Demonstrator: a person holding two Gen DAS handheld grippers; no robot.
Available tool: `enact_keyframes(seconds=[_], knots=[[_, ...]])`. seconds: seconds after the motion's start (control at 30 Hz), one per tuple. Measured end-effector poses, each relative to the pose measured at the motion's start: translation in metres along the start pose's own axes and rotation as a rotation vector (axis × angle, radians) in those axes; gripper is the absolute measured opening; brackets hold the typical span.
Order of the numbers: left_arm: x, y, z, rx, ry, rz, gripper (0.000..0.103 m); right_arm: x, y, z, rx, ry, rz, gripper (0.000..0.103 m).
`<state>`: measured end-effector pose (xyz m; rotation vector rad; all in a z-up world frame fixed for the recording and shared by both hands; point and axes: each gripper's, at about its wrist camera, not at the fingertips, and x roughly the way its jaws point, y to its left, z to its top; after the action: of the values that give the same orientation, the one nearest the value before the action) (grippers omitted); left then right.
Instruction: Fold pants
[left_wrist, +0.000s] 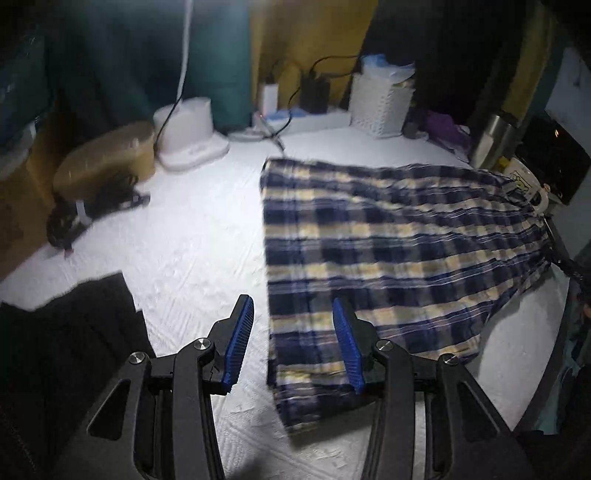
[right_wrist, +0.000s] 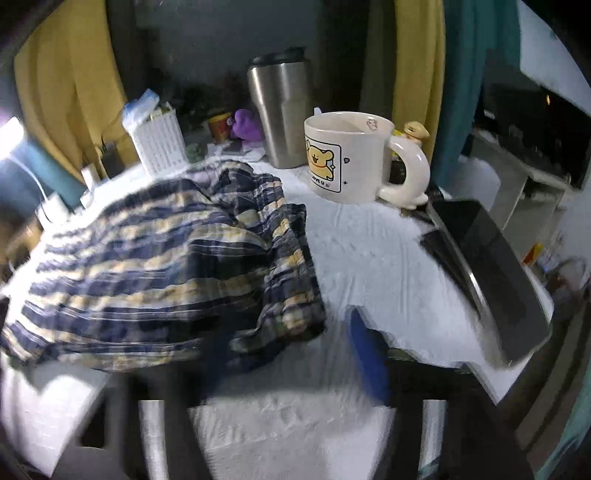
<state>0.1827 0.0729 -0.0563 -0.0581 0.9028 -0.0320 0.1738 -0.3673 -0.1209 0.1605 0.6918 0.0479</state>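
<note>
Here both claws tilt down over the plaid pants (left_wrist: 388, 236), left claw (left_wrist: 293, 343) and right claw (right_wrist: 284, 354) parted, empty.

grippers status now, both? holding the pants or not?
Left gripper: jaws open, nothing held; plaid pants lie flat under it.
Right gripper: blurred, jaws look open, empty; pants' waistband end lies loose on the table.

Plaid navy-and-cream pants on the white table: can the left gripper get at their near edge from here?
Probably yes: the left gripper is open above the plaid pants' near edge, with nothing between.
</note>
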Motion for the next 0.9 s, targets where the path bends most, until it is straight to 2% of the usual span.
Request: enact_keyframes(seconds=[0.13,0.27,0.57,0.9], knots=[[0.001,-0.013,0.003,0.047,-0.011,0.028,0.044,-0.009,0.000,-0.010,0.066,0.020,0.071,0.092],[0.004,-0.015,0.000,0.044,0.000,0.009,0.044,-0.005,0.013,-0.017,0.083,0.058,0.142,0.092],[0.008,-0.002,-0.002,0.035,0.010,0.017,0.044,0.031,0.032,0.000,0.111,0.077,0.152,0.092],[0.020,0.015,0.000,0.006,0.035,0.027,0.044,0.055,0.011,0.027,0.249,0.059,0.236,0.092]])
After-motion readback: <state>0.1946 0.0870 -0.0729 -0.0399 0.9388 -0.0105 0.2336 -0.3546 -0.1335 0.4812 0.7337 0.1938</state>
